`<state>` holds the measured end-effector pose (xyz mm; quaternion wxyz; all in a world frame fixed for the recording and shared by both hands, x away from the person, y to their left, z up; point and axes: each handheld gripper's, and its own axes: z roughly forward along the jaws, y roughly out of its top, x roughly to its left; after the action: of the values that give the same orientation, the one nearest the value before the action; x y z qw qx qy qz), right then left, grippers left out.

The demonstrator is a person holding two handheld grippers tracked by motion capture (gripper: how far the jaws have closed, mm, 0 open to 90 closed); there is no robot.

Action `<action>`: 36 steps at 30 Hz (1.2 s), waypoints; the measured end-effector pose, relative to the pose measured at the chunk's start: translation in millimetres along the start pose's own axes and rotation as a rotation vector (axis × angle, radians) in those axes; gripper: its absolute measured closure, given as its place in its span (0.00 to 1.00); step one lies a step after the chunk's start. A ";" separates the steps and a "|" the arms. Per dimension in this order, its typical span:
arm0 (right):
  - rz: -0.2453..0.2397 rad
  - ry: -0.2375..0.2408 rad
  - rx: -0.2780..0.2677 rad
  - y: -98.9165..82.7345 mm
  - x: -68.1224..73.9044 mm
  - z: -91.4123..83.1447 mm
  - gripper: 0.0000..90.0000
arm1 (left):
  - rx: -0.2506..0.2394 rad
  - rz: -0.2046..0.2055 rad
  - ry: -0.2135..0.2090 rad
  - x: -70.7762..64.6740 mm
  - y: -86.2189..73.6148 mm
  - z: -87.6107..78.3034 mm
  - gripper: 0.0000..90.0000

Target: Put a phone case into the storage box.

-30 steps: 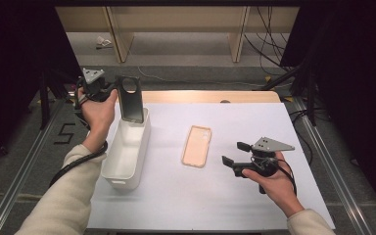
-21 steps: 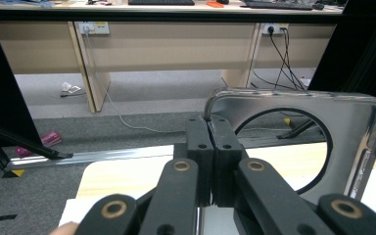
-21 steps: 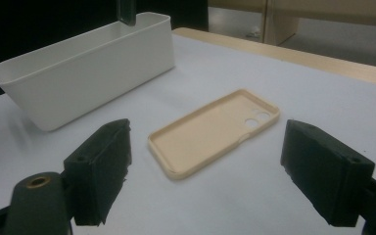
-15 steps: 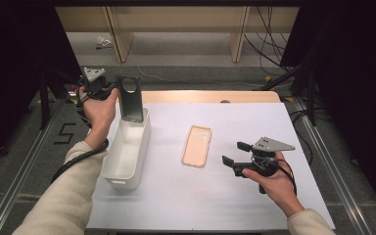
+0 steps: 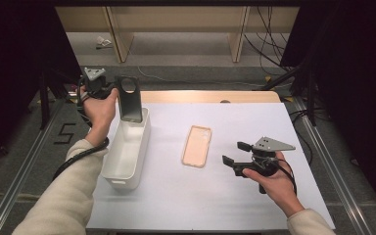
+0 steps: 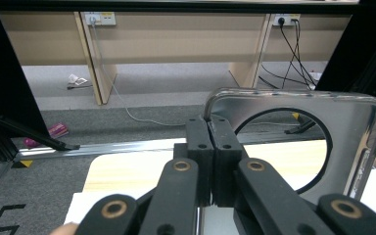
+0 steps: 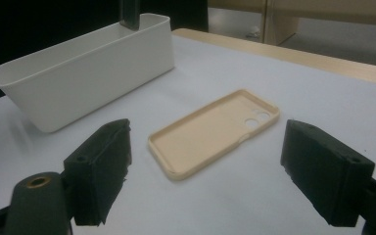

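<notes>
Left gripper (image 5: 108,89) pinches a dark glossy phone case (image 5: 129,99) upright over the white plastic bin (image 5: 127,149) at ten o'clock; a thin edge grip risks slipping; right gripper (image 5: 235,154) gapes empty beside the peach phone case (image 5: 197,146).

Lab recording bay: black frame posts (image 5: 44,98), floor rails (image 5: 24,166), loose cables (image 5: 269,49), white-covered tabletop (image 5: 176,205).

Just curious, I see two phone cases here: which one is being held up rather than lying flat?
The dark case, pinched upright in the left claw over the far end of the white bin. The beige case lies flat on the table, untouched.
</notes>
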<state>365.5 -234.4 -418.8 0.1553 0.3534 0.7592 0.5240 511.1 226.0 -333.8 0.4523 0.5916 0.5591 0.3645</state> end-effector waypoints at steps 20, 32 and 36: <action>0.008 0.004 -0.004 -0.1 -0.3 -0.2 0.22 | 0.012 -0.009 0.022 4.2 -1.6 7.5 0.98; 0.009 0.004 -0.004 -0.1 -0.5 -0.3 0.22 | 0.022 -0.001 0.016 -0.5 -1.5 11.3 0.98; 0.009 0.003 -0.005 0.0 -0.7 -0.5 0.22 | 0.031 0.001 0.015 -2.3 -1.7 14.1 0.98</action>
<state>365.7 -235.2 -418.8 0.1525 0.3556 0.7566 0.5271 523.5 221.9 -339.8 0.4385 0.5961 0.5677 0.3607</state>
